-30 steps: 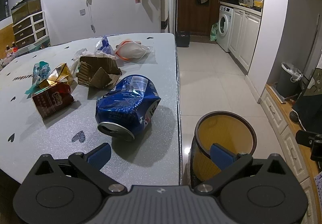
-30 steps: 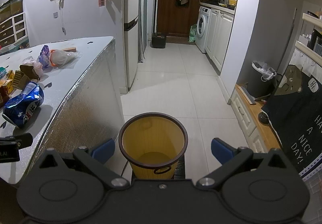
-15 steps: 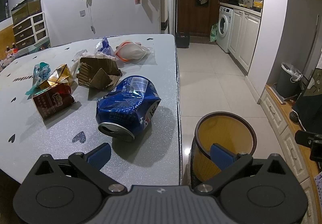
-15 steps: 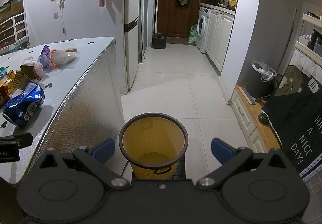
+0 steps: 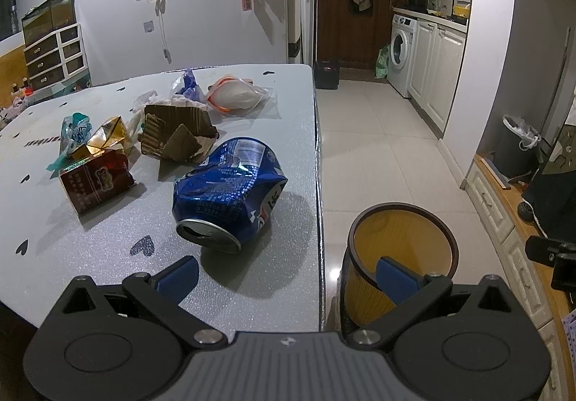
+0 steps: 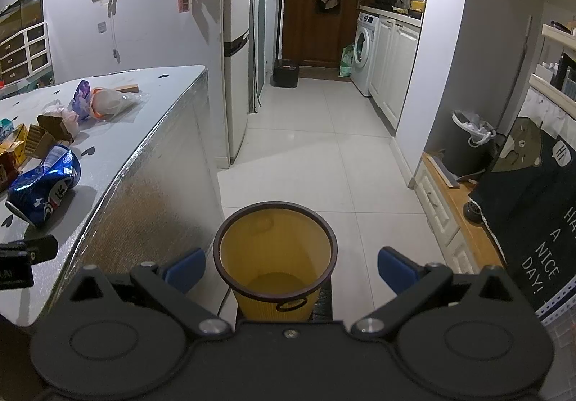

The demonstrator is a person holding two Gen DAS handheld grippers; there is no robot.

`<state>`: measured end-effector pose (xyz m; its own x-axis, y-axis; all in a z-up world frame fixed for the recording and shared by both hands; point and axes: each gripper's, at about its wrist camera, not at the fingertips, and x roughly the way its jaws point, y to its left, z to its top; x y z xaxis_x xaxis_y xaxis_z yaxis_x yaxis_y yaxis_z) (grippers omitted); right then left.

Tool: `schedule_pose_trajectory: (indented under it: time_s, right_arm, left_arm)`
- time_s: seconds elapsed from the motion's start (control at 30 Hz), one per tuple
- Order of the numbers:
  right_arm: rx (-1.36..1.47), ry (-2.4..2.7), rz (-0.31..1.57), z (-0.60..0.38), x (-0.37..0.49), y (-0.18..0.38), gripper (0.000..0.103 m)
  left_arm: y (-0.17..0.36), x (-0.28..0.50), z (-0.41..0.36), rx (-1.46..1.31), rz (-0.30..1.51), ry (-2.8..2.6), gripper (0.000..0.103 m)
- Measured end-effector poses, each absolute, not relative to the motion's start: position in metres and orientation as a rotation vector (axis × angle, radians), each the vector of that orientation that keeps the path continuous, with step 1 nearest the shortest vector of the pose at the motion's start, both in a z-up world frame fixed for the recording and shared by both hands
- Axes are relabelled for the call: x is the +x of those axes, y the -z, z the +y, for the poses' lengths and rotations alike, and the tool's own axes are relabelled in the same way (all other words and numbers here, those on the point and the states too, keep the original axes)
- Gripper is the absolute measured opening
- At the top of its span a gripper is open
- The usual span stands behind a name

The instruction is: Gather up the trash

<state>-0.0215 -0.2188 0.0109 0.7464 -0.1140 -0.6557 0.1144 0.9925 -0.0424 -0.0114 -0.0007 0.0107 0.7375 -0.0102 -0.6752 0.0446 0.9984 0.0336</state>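
Note:
A crushed blue can (image 5: 226, 192) lies on the grey table (image 5: 108, 257) near its right edge; it also shows in the right wrist view (image 6: 45, 185). My left gripper (image 5: 286, 275) is open and empty, just short of the can. Behind the can lie torn cardboard (image 5: 176, 134), a red and gold carton (image 5: 95, 174), a teal wrapper (image 5: 73, 134) and a white bag (image 5: 235, 98). A yellow bin (image 6: 275, 257) stands on the floor beside the table, also seen in the left wrist view (image 5: 403, 249). My right gripper (image 6: 291, 264) is open and empty above the bin.
A tiled floor (image 6: 324, 156) runs back to a washing machine (image 6: 363, 48) and a dark door. A fridge (image 6: 235, 41) stands past the table's far corner. A dark lined bin (image 6: 468, 142) and a low wooden cabinet (image 6: 453, 221) stand on the right.

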Motion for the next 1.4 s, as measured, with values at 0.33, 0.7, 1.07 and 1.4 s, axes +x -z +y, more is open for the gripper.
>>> schedule_pose_trajectory:
  time_s: [0.33, 0.7, 1.07, 1.4]
  right_arm:
    - [0.017, 0.115, 0.619, -0.220, -0.023, -0.015, 0.103]
    - [0.102, -0.117, 0.518, -0.199, 0.001, -0.015, 0.103]
    - [0.223, -0.367, 0.462, -0.151, 0.030, -0.004, 0.103]
    - [0.352, -0.561, 0.522, -0.114, 0.066, 0.017, 0.103]
  left_arm:
    - [-0.023, -0.018, 0.008, 0.008, 0.629, -0.012, 0.103]
    - [-0.037, -0.026, 0.062, -0.082, 0.499, -0.150, 0.103]
    - [-0.022, -0.031, 0.114, -0.088, 0.488, -0.198, 0.103]
    - [-0.004, -0.025, 0.153, -0.113, 0.593, -0.215, 0.103]
